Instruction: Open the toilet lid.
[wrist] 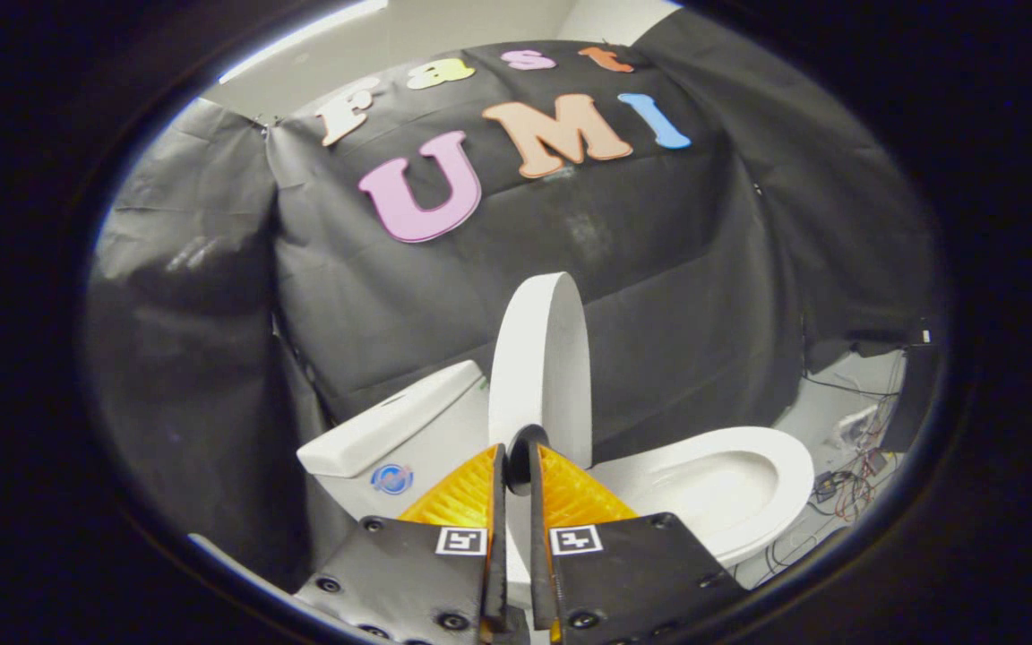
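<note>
Gripper view
Gripper [516, 461]: fingers nearly together, pinching the lower edge of the lid, seemingly both pressing on it.
Toilet lid [541, 358]: raised, standing upright on edge just ahead of the fingers, beside the tank [391, 425].
Bowl [749, 466]: uncovered, rim exposed.
Purpose of hold: probably steadying the lid near its rest.
Cables [847, 488]: on floor beyond bowl.

Gripper view: fisheye camera riding on the gripper [516, 466], looking forward along its nearly closed jaws; close to the raised toilet lid [541, 367], facing the booth's black cloth wall [659, 269].
</note>
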The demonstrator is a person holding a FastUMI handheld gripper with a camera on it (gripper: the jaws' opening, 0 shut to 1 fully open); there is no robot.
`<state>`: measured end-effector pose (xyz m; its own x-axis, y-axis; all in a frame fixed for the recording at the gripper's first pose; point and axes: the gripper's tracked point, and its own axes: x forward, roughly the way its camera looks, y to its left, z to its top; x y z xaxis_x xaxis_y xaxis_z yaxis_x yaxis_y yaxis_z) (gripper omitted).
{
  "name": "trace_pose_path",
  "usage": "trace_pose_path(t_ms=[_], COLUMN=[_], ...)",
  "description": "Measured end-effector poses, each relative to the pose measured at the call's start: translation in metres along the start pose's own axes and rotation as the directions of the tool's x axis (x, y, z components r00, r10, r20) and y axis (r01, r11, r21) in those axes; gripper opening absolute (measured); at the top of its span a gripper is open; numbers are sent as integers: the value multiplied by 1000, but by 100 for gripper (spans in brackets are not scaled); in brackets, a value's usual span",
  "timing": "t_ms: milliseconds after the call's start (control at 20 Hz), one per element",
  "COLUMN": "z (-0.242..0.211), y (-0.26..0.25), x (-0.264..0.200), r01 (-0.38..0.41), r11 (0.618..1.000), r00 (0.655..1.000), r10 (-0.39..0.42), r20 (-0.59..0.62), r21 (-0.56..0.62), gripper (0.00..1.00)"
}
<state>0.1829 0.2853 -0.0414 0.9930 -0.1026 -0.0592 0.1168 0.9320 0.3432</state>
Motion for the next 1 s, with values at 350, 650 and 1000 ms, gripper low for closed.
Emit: trace_pose_path(t_ms=[350, 650, 1000], z=[-14, -33, -20], y=[68, 106, 113], x=[21, 34, 27], r01=[-159, -260, -259], r11=[976, 934, 942], r00=[986, 962, 965], r10=[150, 228, 241], r20=[-67, -152, -106], r21=[-146, -244, -216], gripper=[12, 12, 19])
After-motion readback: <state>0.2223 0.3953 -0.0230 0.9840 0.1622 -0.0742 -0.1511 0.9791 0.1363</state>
